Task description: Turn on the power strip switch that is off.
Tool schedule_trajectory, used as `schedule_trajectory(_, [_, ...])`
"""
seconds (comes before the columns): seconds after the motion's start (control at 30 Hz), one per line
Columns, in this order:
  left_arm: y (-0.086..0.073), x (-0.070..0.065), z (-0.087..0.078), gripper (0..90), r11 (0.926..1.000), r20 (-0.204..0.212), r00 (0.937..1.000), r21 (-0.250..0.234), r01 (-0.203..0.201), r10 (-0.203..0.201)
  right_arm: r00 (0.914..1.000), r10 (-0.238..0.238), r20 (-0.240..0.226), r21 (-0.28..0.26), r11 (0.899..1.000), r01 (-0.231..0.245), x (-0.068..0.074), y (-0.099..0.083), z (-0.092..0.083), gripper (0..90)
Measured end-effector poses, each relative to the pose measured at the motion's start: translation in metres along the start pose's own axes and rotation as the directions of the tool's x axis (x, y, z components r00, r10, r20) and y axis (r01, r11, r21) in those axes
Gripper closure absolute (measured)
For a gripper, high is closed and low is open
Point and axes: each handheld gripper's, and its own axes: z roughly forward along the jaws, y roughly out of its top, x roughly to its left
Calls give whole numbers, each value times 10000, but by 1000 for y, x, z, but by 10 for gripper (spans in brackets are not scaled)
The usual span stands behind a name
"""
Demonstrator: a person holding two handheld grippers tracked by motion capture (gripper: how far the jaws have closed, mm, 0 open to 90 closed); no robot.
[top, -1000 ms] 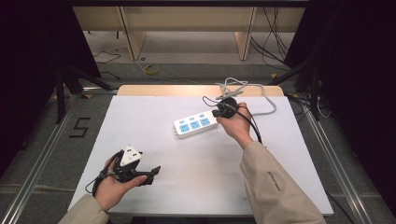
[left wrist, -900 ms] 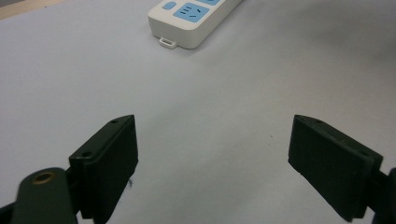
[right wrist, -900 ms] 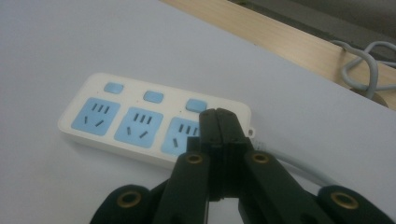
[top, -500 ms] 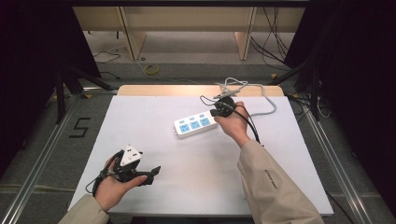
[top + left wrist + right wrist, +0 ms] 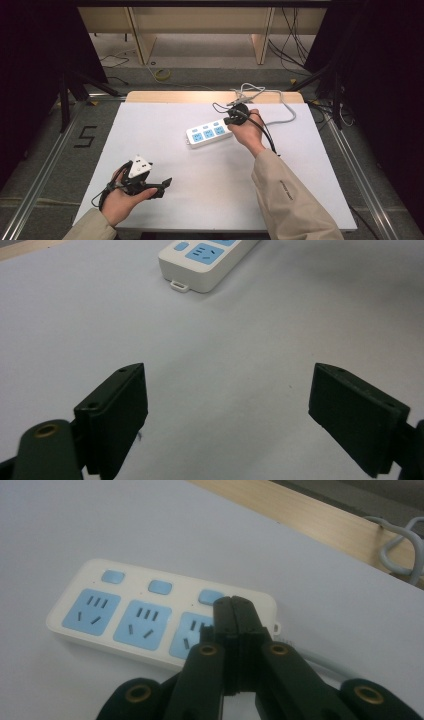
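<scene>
White table (image 5: 165,135) carries a white power strip (image 5: 210,134) with three blue sockets.

White plastic three-outlet power strip (image 5: 161,621), blue sockets and buttons.
Black gripper bodies; pale grey matte rectangular tabletop (image 5: 200,185); beige sleeve (image 5: 290,200).
</scene>
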Motion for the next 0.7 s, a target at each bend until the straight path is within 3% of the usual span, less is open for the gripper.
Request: schedule_trajectory(0.7, [0,0,0,154,10000,-1,10000,-11,13,-13,9999,90,64,132,9999,-91,-1,5,9,900])
